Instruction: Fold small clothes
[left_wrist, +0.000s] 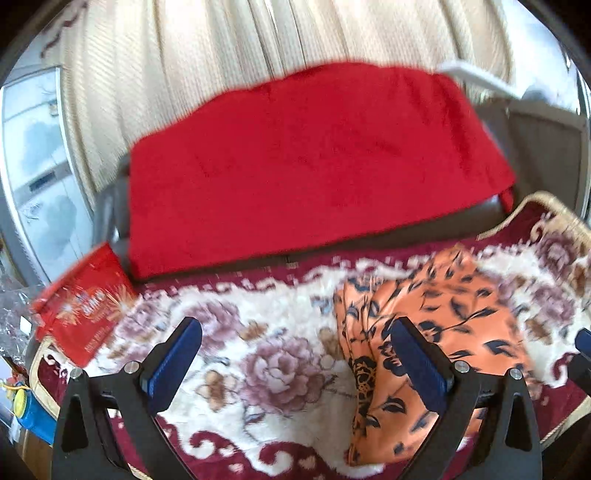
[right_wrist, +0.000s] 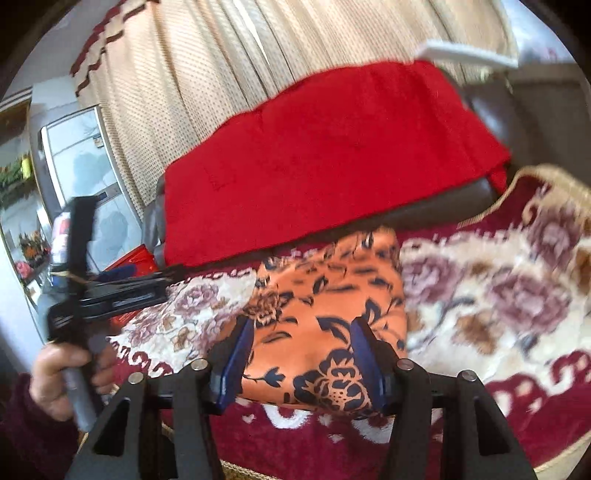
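Note:
An orange garment (left_wrist: 443, 314) with a dark leaf and flower print lies folded on a floral blanket (left_wrist: 280, 369). My left gripper (left_wrist: 295, 326) hovers open over the blanket, its right finger above the garment's left edge and nothing between the pads. In the right wrist view, the garment (right_wrist: 332, 280) lies flat below my right gripper (right_wrist: 301, 326). Its blue pads stand half apart above the cloth and do not press it. The left gripper (right_wrist: 155, 280) shows side-on at the left, held by a hand (right_wrist: 62, 373).
A red cloth (left_wrist: 314, 158) drapes over a dark cushioned seat behind the blanket. A red printed packet (left_wrist: 85, 306) lies at the blanket's left edge, beside clear plastic. Beige curtains (left_wrist: 221, 48) hang at the back. A glass-fronted cabinet (right_wrist: 81, 155) stands at the left.

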